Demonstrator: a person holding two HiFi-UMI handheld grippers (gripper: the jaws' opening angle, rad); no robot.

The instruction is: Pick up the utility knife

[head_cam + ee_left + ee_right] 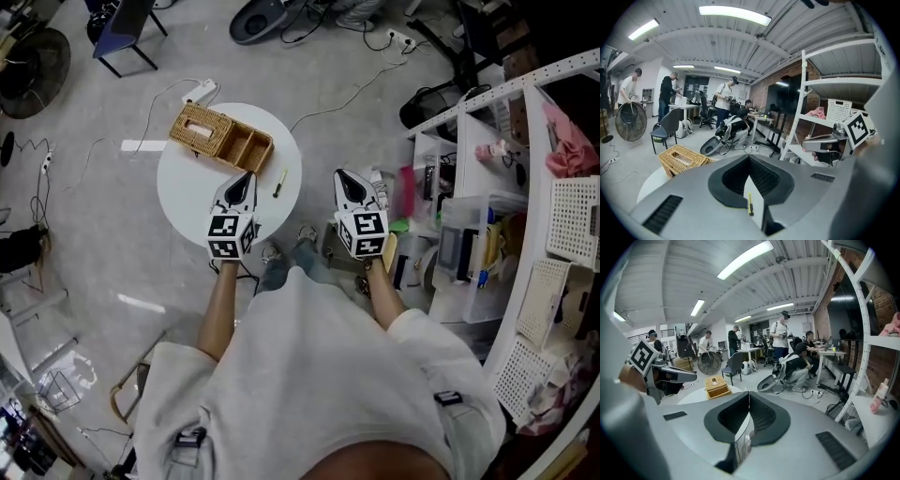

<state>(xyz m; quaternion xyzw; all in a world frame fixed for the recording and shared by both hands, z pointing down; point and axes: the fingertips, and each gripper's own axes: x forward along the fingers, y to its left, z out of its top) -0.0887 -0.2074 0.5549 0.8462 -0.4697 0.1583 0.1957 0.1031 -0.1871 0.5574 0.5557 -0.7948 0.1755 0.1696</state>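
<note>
From the head view, the utility knife [279, 183] lies on the right side of the round white counter [187, 183], apart from the wicker basket [220, 136] at the far edge. Nothing lies between the knife and the left claw [246, 178], which hangs over the near side of the counter with its jaws pressed together and nothing in them. The right claw [347, 176] is off the counter, over the floor beside it, also pinched closed and empty.

The floor is grey concrete with loose cables and a white power strip [200, 91]. A white shelf rack [553, 70] crowded with bins and perforated baskets stands to the right. A dark chair [122, 28] and a floor fan [33, 70] sit at the far left. The gripper views show several people at desks further back.

In the left gripper view I get the knife [750, 205] only as a yellow-and-black sliver through the slit under the jaws. I can't tell whether its blade is out.
</note>
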